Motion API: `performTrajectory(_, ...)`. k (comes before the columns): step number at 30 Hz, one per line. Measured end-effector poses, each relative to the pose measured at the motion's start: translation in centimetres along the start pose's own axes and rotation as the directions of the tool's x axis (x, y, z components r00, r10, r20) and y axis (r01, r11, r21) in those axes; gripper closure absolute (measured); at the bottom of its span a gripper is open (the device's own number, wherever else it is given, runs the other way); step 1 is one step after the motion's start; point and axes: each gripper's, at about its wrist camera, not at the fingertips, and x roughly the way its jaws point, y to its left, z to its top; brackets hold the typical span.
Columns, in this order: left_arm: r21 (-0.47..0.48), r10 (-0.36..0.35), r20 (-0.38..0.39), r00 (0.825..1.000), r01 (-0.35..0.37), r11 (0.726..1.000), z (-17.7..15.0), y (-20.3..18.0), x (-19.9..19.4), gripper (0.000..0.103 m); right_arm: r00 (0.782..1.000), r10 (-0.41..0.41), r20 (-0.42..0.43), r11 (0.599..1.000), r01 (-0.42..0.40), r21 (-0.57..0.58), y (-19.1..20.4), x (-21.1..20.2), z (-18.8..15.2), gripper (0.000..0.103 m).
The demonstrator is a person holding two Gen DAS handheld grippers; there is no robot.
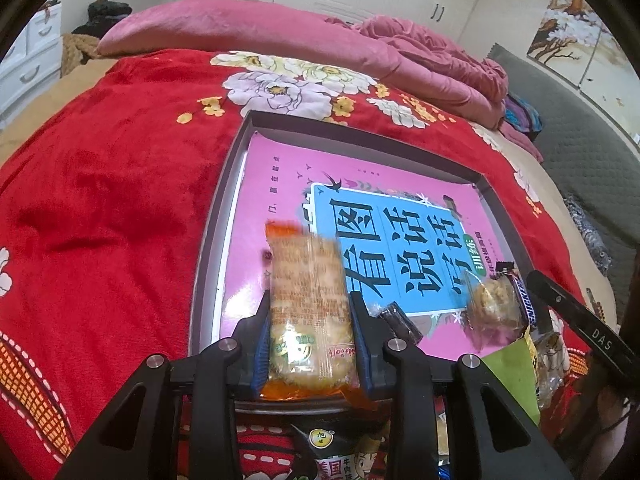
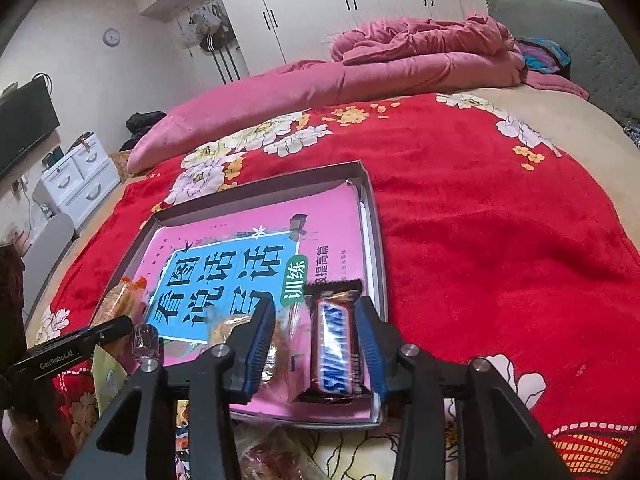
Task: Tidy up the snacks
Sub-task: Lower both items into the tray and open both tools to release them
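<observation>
Snacks going into the tray (image 2: 372, 216) — one placed, one gripped.

The chocolate bar (image 2: 335, 344) lies in the tray's near right corner between the right gripper (image 2: 320, 344)'s parted, slack jaws. The left gripper (image 1: 310, 320) clamps a rice cracker packet (image 1: 308, 300) above the tray's near edge — light, crinkly, brittle; best pinched across its flat middle.

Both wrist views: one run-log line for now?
left gripper: shut on cracker pack | right gripper: open, Snickers between | tray
</observation>
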Motion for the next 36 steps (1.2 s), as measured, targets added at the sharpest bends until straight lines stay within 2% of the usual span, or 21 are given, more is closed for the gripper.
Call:
performTrajectory(11,-0.001,0.006,0.011,1.0,-0.006,1.0,0.2,0.2,-0.2,0.059,1.0,-0.002,-0.001,1.0,0.002,0.001,0.0,0.0,0.1,0.056)
performTrajectory(20,-0.003,0.002,0.029,1.0,-0.002,1.0,0.4,0.3,-0.6,0.045,1.0,0.002,0.017,1.0,-0.002,0.006,-0.3,-0.6,0.1,0.055)
performTrajectory(22,-0.001,0.008,0.031,0.999,-0.008,1.0,0.4,0.3,-0.7,0.04,1.0,0.004,0.019,1.0,-0.004,0.003,-0.3,-0.7,0.1,0.053)
performTrajectory(26,-0.003,0.005,0.044,0.999,-0.005,1.0,0.4,0.3,-1.0,0.039,1.0,0.006,0.021,1.0,-0.006,-0.002,-0.2,-0.8,0.1,0.051)
performTrajectory(29,-0.001,0.0,0.06,0.998,0.0,1.0,0.5,0.3,-1.4,0.034,0.999,0.006,0.032,1.0,-0.006,-0.002,-0.2,-1.0,0.2,0.051)
performTrajectory(33,0.01,-0.013,0.08,0.997,0.012,1.0,0.5,0.2,-2.0,0.03,0.998,0.013,0.054,1.0,-0.013,-0.001,-0.3,-1.6,0.4,0.044)
performTrajectory(36,0.023,-0.015,0.086,0.996,0.013,1.0,0.4,0.1,-2.3,0.029,0.998,0.015,0.061,1.0,-0.015,0.0,-0.3,-1.9,0.4,0.044)
